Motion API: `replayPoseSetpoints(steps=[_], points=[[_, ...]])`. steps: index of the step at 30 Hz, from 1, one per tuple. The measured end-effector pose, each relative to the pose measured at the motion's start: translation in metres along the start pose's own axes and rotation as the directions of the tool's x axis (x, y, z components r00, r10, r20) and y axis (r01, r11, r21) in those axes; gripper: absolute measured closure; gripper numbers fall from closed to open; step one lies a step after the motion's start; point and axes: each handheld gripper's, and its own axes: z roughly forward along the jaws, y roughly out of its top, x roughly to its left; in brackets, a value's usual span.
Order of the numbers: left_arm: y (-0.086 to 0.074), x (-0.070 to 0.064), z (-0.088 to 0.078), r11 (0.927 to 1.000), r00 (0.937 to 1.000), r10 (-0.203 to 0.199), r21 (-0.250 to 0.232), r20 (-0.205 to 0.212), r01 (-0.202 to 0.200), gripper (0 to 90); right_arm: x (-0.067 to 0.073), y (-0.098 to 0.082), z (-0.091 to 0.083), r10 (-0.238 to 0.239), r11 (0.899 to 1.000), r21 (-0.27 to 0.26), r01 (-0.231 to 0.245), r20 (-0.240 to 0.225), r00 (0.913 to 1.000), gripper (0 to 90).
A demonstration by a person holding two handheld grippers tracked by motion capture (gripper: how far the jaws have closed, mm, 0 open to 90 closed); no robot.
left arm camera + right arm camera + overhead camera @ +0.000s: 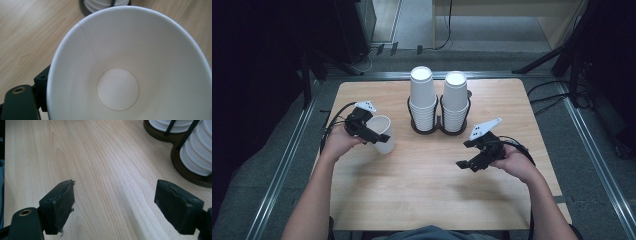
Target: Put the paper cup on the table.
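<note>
My left gripper (376,134) is at the left of the wooden table (422,195), shut on a white paper cup (385,145). The cup leans with its mouth toward that gripper's camera, so the left gripper view looks down onto the cup's inside and round bottom (117,88). One of the fingers (41,81) lies against the outside of the rim; the other is hidden behind the cup. Whether the cup's base touches the table I cannot tell. My right gripper (469,162) hovers low over the right half of the table, and in its own view the right gripper (115,195) stands open over bare wood.
Two tall stacks of white paper cups (422,97) (455,100) stand upside down in a dark twin-ring holder (439,131) at the back middle of the table. The holder's base and the stacks (197,157) lie to the upper right in the right gripper view.
</note>
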Motion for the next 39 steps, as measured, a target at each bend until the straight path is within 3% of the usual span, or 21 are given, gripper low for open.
replayPoseSetpoints(steps=[5, 17, 21, 25, 27, 35, 39], points=[[-0.007, 0.010, 0.000, 0.9997, 0.9960, -0.014, 0.017, -0.088, 0.016, 9.4, 0.001, -0.001, 0.000, 0.000, 1.000, 0.006, 0.000, 0.003, 1.0000, 16.6], [-0.016, 0.032, 0.001, 0.9954, 0.9878, -0.093, -0.038, -0.125, 0.088, 8.7, 0.002, -0.007, -0.001, 0.011, 1.000, 0.007, -0.011, 0.006, 0.9999, 16.6], [-0.016, 0.032, 0.002, 0.9948, 0.9864, -0.096, -0.046, -0.133, 0.091, 7.9, 0.003, -0.008, -0.002, 0.007, 1.000, 0.007, -0.007, 0.009, 0.9999, 16.6], [-0.015, 0.027, 0.004, 0.9977, 0.9845, -0.066, -0.027, -0.163, 0.062, 5.5, 0.003, -0.008, -0.002, 0.008, 1.000, 0.005, -0.008, 0.006, 1.0000, 16.6], [-0.014, 0.027, 0.005, 0.9964, 0.9854, -0.082, -0.031, -0.149, 0.078, 1.0, 0.003, -0.008, -0.002, 0.007, 1.000, 0.005, -0.007, 0.008, 0.9999, 16.6], [-0.014, 0.029, 0.000, 0.9908, 0.9903, -0.118, -0.074, -0.073, 0.113, 0.0, 0.003, -0.007, -0.003, 0.005, 1.000, 0.003, -0.006, 0.012, 0.9999, 16.6], [-0.013, 0.028, -0.003, 0.9901, 0.9909, -0.120, -0.081, -0.062, 0.115, 0.0, 0.003, -0.007, -0.003, 0.005, 1.000, 0.003, -0.005, 0.012, 0.9999, 16.6]])
